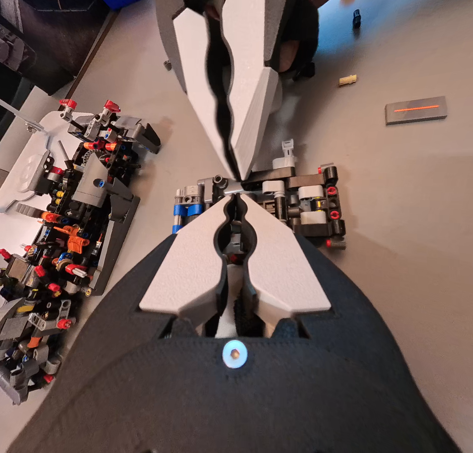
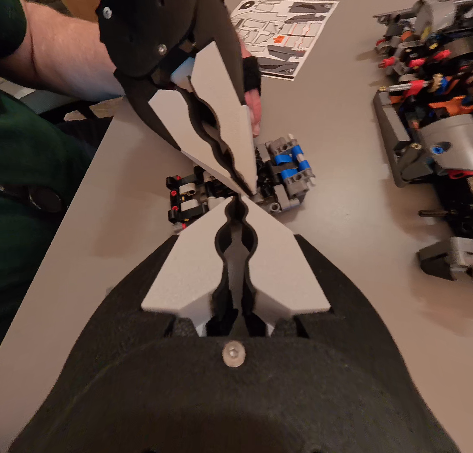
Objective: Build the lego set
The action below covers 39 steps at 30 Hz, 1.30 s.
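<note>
Closest to us in the left wrist view, the left gripper [image 1: 235, 197] has its white fingers [image 1: 194, 256] drawn nearly together, tips down on the small lego block [image 1: 294, 205]. We cannot tell whether the tips pinch a part of it or only rest against it.

Just beyond, the right gripper [image 1: 238, 178] comes in from the far side, tips meeting almost nose to nose with ours. Its fingers are likewise nearly closed, set on a grey rod [image 1: 234, 188] along the top of the block. We cannot tell if it truly grips.

The block lies flat on the pale table [image 1: 384, 274], directly under both sets of tips. It has blue pieces at one end, black beams with red pins at the other.

In the right wrist view the same meeting shows: right gripper [image 2: 236, 197] near, left gripper [image 2: 252, 192] slanting down from upper left, held by a bare forearm [image 2: 64, 54] with a dark green sleeve.

To the left of the block in the left wrist view, well apart, the large lego car frame [image 1: 76, 197], grey, black, orange and red.

Farther out: a grey tile with an orange line [image 1: 416, 110], a tan pin [image 1: 347, 80], a dark blue pin [image 1: 356, 18]. In the right wrist view, a sticker sheet [image 2: 284, 36] lies flat beyond the grippers.
</note>
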Each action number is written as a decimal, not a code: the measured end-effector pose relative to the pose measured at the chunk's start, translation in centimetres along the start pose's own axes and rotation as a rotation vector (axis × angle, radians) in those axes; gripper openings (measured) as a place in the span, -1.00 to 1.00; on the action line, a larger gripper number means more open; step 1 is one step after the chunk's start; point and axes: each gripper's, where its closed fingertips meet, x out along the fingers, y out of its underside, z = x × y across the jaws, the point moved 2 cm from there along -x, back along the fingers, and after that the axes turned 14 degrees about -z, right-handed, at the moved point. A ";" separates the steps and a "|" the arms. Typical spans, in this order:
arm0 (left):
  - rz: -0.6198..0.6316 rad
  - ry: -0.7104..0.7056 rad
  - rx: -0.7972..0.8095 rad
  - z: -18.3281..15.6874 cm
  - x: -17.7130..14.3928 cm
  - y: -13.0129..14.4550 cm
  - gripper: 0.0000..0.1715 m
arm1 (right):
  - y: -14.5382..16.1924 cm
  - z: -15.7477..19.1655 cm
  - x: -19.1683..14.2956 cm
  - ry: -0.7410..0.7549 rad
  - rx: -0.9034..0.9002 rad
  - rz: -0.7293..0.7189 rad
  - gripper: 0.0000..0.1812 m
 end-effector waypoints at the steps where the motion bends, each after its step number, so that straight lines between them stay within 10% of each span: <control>1: 0.001 -0.001 -0.001 0.0 0.0 0.0 -1.00 | 0.1 0.3 0.2 -0.017 -0.005 0.008 -1.00; 39: 0.014 0.012 0.009 -0.3 0.2 0.1 -1.00 | -0.1 -0.2 -0.7 0.039 -0.140 0.011 -0.78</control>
